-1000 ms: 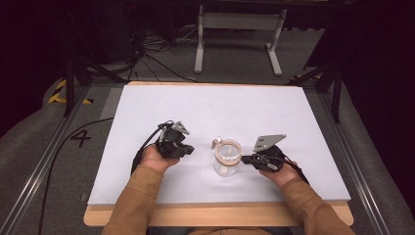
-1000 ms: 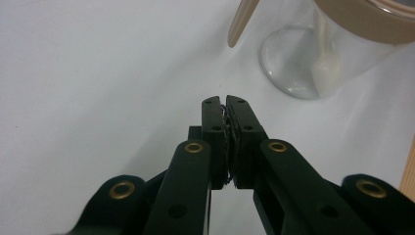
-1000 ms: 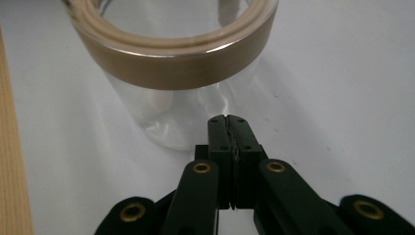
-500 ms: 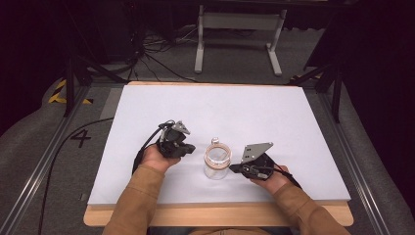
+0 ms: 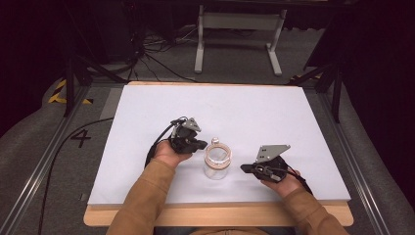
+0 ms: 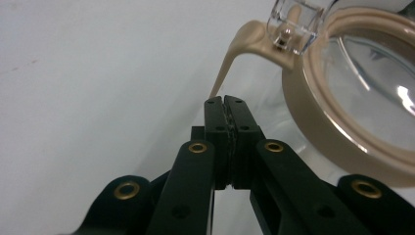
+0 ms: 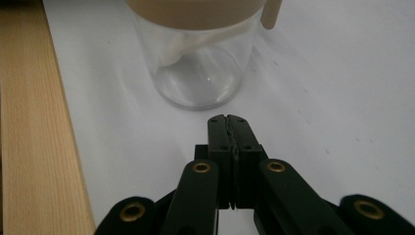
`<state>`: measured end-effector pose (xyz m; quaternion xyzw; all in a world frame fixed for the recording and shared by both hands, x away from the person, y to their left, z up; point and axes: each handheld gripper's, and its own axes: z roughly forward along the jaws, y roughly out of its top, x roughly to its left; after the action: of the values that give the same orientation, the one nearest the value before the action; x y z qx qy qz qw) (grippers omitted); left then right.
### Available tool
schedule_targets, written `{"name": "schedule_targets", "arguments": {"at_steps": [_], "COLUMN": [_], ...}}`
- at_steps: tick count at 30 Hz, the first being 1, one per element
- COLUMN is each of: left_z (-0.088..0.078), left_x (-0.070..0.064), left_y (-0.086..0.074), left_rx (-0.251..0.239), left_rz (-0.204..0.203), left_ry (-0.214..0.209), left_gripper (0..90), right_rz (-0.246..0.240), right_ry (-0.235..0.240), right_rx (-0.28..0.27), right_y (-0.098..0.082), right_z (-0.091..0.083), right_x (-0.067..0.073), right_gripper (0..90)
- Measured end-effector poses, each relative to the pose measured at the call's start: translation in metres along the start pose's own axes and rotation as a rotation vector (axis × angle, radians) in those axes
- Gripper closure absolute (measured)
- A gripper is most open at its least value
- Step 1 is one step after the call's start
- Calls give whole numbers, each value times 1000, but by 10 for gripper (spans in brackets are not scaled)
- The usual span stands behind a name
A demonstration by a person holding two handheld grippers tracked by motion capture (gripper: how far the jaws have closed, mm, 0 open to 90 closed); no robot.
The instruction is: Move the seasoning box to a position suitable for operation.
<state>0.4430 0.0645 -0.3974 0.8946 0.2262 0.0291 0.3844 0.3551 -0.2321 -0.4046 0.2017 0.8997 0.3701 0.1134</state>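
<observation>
A clear glass jar (image 5: 218,162) with a beige lid ring (image 6: 313,122) stands on the white tabletop (image 5: 254,112), near its front middle. A beige strap (image 6: 230,58) hangs from the ring under a clear clasp (image 6: 293,19). My left gripper (image 5: 203,144) sits just left of the jar. In the left gripper view it (image 6: 224,98) is shut, its tips at the strap's lower end. Its jaws have just closed a little further, and I see nothing between them. My right gripper (image 5: 243,168) lies to the jar's right, a short gap away. It (image 7: 228,117) is shut and empty, pointing at the jar's base (image 7: 200,83).
The table's wooden front edge (image 5: 220,215) runs just behind my hands, also seen beside the right gripper (image 7: 29,122). A metal stand (image 5: 240,29) and cables (image 5: 156,49) lie on the floor beyond the table. Rails (image 5: 44,161) flank both sides.
The jar has shifted a little left and nearer the front edge. The right gripper has drawn back from the jar towards the right. The left gripper has edged right, up to the jar.
</observation>
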Motion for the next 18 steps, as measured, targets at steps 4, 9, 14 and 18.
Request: {"name": "schedule_targets", "arguments": {"at_steps": [4, 9, 14, 18], "left_z": [6, 9, 9, 10], "left_x": [0, 0, 1, 2], "left_y": [4, 8, 9, 9], "left_rx": [5, 2, 6, 0], "left_rz": [27, 36, 43, 37], "left_ry": [-22, -23, -21, -15], "left_gripper": [890, 891, 896, 897], "right_rz": [14, 27, 26, 28], "right_ry": [-22, -29, -28, -28], "right_rx": [-4, -10, -5, -8], "right_y": [-6, -9, -10, -11], "right_z": [-7, -11, -11, -12], "right_x": [0, 0, 1, 2], "right_gripper": [897, 897, 897, 897]}}
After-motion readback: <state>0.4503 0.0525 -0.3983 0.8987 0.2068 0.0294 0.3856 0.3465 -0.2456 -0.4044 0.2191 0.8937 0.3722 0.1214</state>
